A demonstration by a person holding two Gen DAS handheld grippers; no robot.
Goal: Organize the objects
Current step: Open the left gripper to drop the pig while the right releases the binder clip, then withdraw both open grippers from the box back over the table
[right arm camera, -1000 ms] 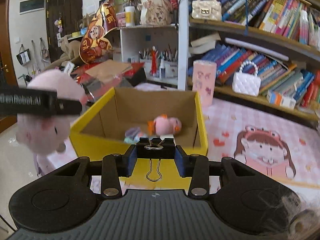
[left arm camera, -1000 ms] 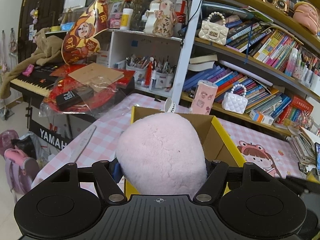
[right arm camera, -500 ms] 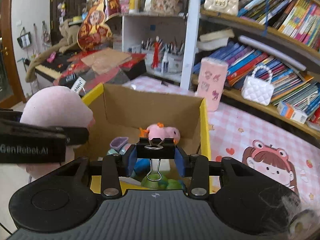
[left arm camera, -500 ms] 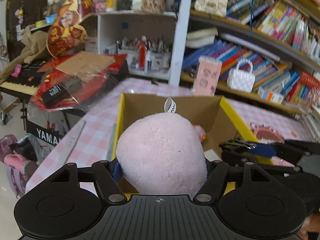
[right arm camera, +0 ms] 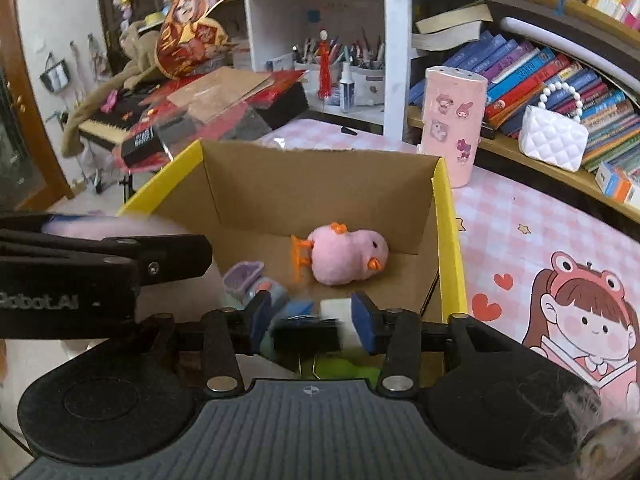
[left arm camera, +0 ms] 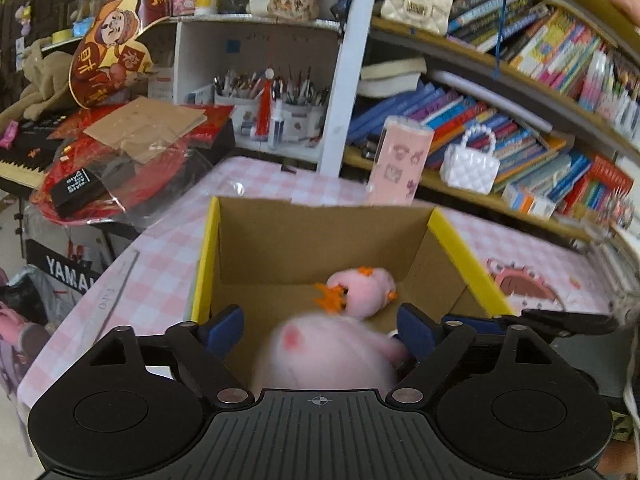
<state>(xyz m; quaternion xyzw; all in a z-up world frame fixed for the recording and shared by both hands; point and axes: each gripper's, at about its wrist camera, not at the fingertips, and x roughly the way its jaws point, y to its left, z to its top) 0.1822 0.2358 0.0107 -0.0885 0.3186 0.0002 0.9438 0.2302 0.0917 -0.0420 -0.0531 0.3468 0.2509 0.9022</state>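
Note:
A yellow cardboard box (left arm camera: 452, 236) (right arm camera: 448, 216) stands open on the pink checked table. A pink chick plush (left arm camera: 362, 292) (right arm camera: 348, 256) lies on its floor, beside several small toys (right arm camera: 244, 276). My left gripper (left arm camera: 320, 326) hangs over the box's near edge, its jaws opening. The round pink plush (left arm camera: 328, 356) is blurred and dropping between its blue pads (left arm camera: 224, 326), free of them. My right gripper (right arm camera: 311, 316) is over the box too, jaws opening. A black binder clip (right arm camera: 306, 338) sits blurred between its pads, with a gap on each side.
A pink cartoon canister (right arm camera: 454, 120) stands just behind the box. A white quilted purse (right arm camera: 554, 140) and rows of books fill the shelf at the right. A keyboard piled with red packaging (left arm camera: 120, 160) lies off the table's left edge.
Both grippers moved forward over the box and opened. The round pink plush left the left pads and is falling. The binder clip came loose from the right pads.

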